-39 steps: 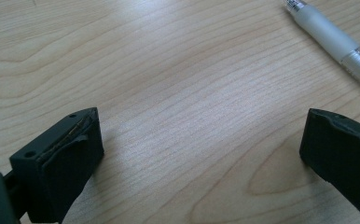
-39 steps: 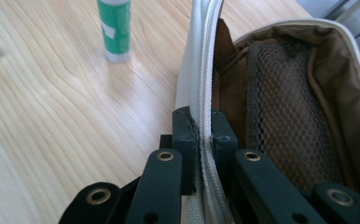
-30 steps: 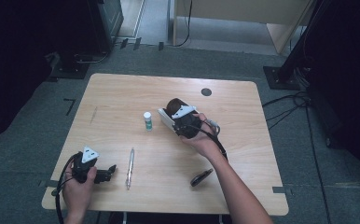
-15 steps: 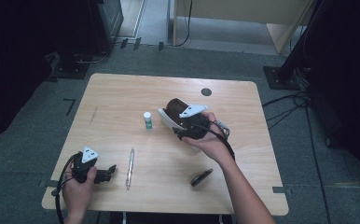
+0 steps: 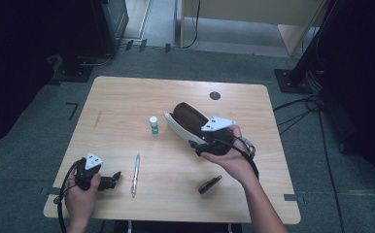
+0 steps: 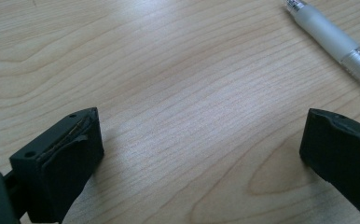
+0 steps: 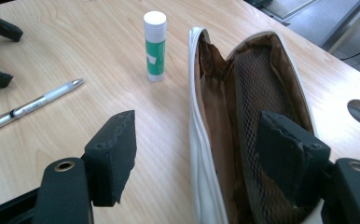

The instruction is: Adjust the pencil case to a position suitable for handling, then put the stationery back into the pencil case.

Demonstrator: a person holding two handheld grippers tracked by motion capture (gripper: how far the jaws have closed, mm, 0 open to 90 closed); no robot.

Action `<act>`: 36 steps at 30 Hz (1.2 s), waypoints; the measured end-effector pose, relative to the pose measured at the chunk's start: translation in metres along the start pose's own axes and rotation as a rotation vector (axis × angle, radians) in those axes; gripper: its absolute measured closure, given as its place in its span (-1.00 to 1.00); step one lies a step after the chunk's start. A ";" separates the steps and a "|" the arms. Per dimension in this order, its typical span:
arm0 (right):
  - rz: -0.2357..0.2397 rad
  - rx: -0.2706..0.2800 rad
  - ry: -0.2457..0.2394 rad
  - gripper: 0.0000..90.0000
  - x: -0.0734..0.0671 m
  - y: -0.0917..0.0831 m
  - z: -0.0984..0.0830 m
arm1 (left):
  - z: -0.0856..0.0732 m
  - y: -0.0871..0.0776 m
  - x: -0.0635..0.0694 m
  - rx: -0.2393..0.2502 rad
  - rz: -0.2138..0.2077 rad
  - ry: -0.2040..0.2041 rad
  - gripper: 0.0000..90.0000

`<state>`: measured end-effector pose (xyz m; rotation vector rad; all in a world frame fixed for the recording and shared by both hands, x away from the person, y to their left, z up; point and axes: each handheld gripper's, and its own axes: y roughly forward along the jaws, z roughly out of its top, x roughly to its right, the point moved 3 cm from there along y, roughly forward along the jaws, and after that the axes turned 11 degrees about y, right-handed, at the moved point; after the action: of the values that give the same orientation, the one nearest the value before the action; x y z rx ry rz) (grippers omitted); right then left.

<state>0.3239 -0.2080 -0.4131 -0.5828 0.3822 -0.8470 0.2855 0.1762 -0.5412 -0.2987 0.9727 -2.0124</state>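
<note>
Pencil case [image 5: 188, 121] of white shell and brown mesh-lined interior, lying unzipped and gaping near the middle of the pale wooden table [image 5: 127, 97]; nothing to be seen inside it apart from lining. Straddled at its near end by the right gripper [image 7: 206, 154], jaws just opened further, one on the bare wood beside the white rim, the other over the mesh, pads pressing on nothing. Just beside the case, upright and untouched, a small glue stick [image 7: 155, 45] with green label and white cap. Nearer the person, well apart from the case, a clear-barrelled pen [image 5: 135, 174] and a small dark clip-like object [image 5: 210, 184], both flat on the table. Resting near the pen, the left gripper [image 6: 201, 154], spread wide and empty. Packing apparently only begun: case opened, all three loose items left to go in.
</note>
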 end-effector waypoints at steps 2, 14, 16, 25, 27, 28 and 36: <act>-0.001 0.003 0.003 -0.35 -0.001 -0.010 -0.008 | 0.000 0.000 0.000 0.001 0.000 0.001 -1.00; 0.016 0.022 0.028 -0.34 -0.003 -0.041 -0.043 | 0.000 0.000 0.000 0.000 0.000 -0.001 -1.00; 0.030 0.022 0.028 -0.33 -0.002 -0.044 -0.048 | 0.000 0.000 0.000 -0.001 -0.001 0.000 -1.00; 0.060 0.001 0.035 -0.32 0.000 -0.046 -0.084 | 0.000 0.000 0.000 -0.002 -0.001 0.001 -1.00; 0.068 -0.001 0.032 -0.33 0.000 -0.045 -0.087 | 0.000 0.000 0.000 -0.001 -0.001 0.001 -1.00; 0.077 -0.007 0.032 -0.33 -0.001 -0.044 -0.090 | 0.000 0.000 0.000 -0.001 -0.001 0.001 -1.00; 0.142 -0.039 -0.004 -0.36 0.002 -0.039 -0.107 | 0.000 0.000 0.000 -0.001 -0.001 0.001 -1.00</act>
<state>0.2453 -0.2649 -0.4726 -0.5866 0.4321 -0.7033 0.2853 0.1763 -0.5411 -0.2986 0.9750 -2.0130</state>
